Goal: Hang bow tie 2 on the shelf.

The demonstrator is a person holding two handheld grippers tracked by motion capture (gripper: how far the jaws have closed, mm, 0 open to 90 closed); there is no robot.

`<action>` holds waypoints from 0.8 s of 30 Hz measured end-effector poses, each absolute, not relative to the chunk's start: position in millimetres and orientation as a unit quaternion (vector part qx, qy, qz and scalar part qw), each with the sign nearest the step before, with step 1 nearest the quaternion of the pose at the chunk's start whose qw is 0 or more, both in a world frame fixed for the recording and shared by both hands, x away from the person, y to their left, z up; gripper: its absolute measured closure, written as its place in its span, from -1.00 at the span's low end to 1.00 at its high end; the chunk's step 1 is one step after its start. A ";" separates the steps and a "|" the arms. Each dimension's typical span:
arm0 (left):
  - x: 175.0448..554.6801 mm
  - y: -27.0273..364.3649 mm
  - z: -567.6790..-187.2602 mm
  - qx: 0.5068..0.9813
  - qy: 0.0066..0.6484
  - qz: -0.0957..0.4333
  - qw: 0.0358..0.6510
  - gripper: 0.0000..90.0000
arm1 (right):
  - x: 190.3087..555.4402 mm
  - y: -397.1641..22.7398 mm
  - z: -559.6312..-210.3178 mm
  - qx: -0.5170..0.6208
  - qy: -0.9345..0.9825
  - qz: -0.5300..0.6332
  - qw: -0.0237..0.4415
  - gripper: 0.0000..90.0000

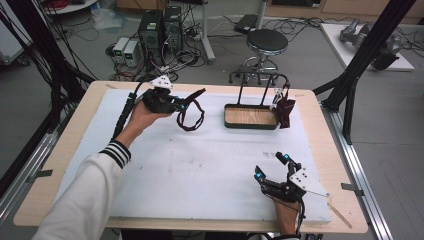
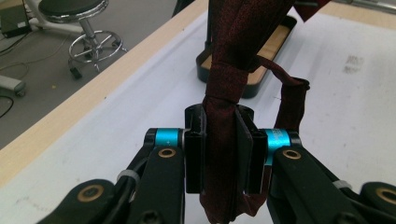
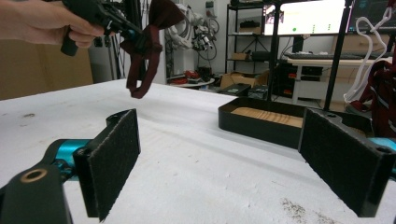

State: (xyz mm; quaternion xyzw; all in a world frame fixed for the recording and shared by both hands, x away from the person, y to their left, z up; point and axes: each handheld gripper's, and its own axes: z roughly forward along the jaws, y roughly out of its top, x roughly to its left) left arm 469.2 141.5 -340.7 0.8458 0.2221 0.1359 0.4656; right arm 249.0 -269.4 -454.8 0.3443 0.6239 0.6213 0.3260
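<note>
Now: left gripper (image 1: 186, 106) clamps 1 tie (image 1: 192, 117) | right gripper (image 1: 272, 167) fingers wide, empty | 1 tray (image 1: 251, 125)

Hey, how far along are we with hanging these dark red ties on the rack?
Done: one tie already hangs at the right end of the rack. In hand: the left gripper has its jaws shut on a second dark red tie and holds it above the white mat, left of the rack. Left: carry it over and hang it, probably. The right gripper rests open near the table's front edge.
</note>
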 end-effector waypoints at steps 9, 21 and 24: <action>471.2 121.6 -332.0 0.815 0.236 0.132 0.512 0.69 | 249.4 -269.6 -454.8 0.343 0.624 0.621 0.327 -0.73; 473.4 97.0 -322.6 0.790 0.241 0.145 0.545 0.70 | 248.5 -269.3 -455.0 0.346 0.622 0.623 0.325 -0.73; 473.0 91.5 -322.2 0.787 0.241 0.147 0.549 0.70 | 248.5 -269.4 -455.0 0.346 0.621 0.624 0.325 -0.73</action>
